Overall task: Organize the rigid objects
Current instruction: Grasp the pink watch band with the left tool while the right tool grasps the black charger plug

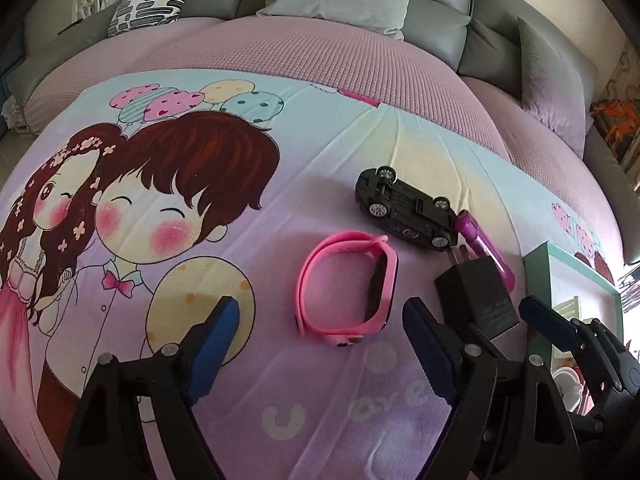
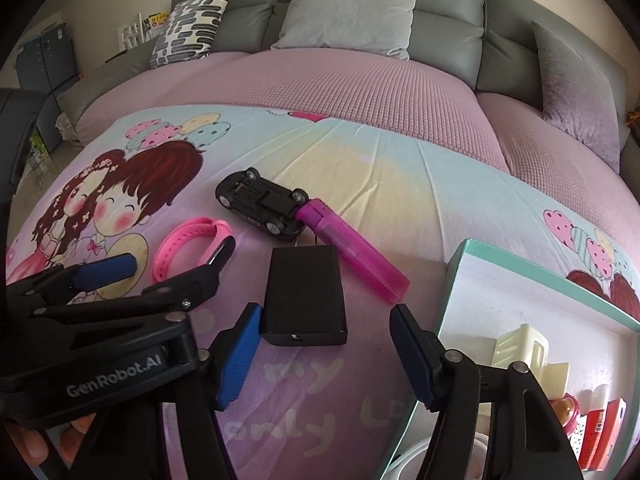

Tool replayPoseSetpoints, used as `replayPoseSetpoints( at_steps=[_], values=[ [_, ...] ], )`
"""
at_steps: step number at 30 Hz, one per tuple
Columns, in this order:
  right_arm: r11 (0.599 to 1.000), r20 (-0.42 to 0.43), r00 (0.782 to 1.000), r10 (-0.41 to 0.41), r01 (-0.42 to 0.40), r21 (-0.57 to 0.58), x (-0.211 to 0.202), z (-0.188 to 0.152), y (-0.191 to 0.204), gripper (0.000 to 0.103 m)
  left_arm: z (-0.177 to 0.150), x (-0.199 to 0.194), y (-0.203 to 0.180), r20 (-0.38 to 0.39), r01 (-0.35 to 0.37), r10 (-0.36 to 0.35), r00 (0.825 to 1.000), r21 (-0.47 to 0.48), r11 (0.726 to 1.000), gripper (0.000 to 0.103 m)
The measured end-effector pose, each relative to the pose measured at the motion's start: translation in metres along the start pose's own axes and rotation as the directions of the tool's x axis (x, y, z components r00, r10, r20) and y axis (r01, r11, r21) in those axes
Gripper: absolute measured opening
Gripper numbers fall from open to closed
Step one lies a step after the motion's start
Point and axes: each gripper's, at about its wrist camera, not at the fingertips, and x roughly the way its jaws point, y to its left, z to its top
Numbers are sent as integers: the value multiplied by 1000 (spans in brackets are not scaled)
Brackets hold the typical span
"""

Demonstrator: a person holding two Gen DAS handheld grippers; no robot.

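Between our right gripper's (image 2: 326, 346) parted fingers lies the black charger (image 2: 304, 294), seemingly untouched. Our left gripper (image 1: 320, 344) gapes around the pink wristband (image 1: 346, 284); toy car (image 1: 408, 212) beyond, box (image 2: 520, 276) rightward.

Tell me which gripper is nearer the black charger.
Right. The right gripper has the black charger just ahead between its open fingers; the left gripper sits farther left, by the pink wristband.
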Motion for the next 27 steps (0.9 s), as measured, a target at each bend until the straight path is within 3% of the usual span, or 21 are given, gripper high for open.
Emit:
replayPoseSetpoints(
  at_steps=[3, 6, 10, 13, 27],
  values=[
    [1000, -4, 1000, 7, -7, 6, 2, 0, 0, 64, 1, 1, 1, 2, -3, 3, 1000, -3, 1000, 78],
    [1000, -16, 1000, 8, -8, 2, 4, 0, 1, 52, 1, 2, 1, -1, -4, 4, 1000, 4, 1000, 75],
    [1000, -20, 1000, 16, -16, 7, 6, 0, 0, 49, 1, 3, 0, 0, -7, 7, 1000, 11, 1000, 71],
    [1000, -20, 1000, 12, -12, -1, 5, 1, 1, 47, 3, 1, 0, 4, 45, -45, 999, 4, 999, 51],
    [998, 40, 998, 44, -46, 47, -21, -1, -9, 46, 6, -28, 3, 56, -2, 3, 998, -10, 1000, 51]
  ],
)
